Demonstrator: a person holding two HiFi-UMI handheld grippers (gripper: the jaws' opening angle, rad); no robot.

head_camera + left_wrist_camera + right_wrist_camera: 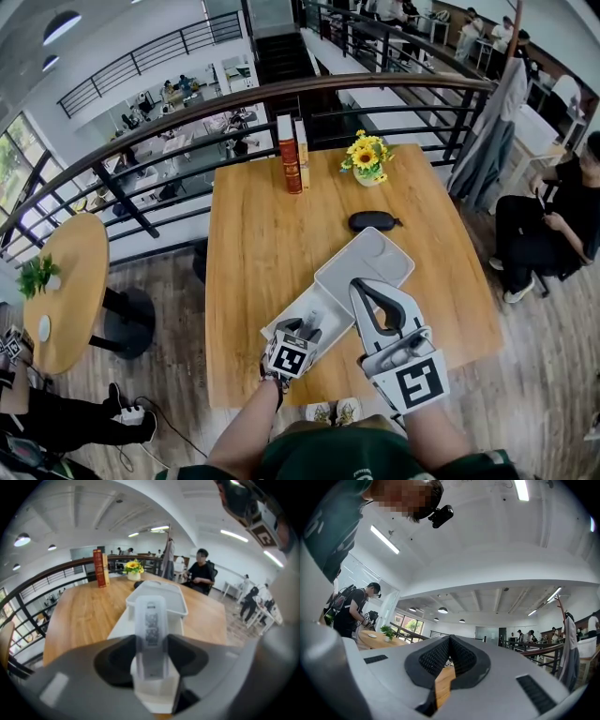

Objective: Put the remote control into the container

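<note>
Right now I am holding the remote control [151, 625] in my left claw [150, 656]. The jaws are standing partway apart and pressing on its two long sides close to its near end, so most of its length is sticking out ahead of the pads. It is hanging over the near edge of the desk [253, 244], above a flat white piece [314, 314], perhaps a lid, that is lying there. It is pointing toward the white container [370, 258], which is sitting just beyond that piece, a little right of the desk's middle. My right claw [447, 660] is doing nothing: its jaws are closed together on nothing, and it is hovering by the container's near corner.

I am judging the remote to be light and stiff, a slim bar of hard plastic that is not going to bend or sag in the grip. Its shell is looking smooth, so I am expecting it to be slippery; with the hold so near one end, the free length could swing or creep between the pads if I am tilting it steeply. A hold across the narrow width is suiting it well, though nearer the middle would be balancing it better. I am not treating it as fragile, but I am thinking a drop onto the container's hard rim could knock it askew.
</note>
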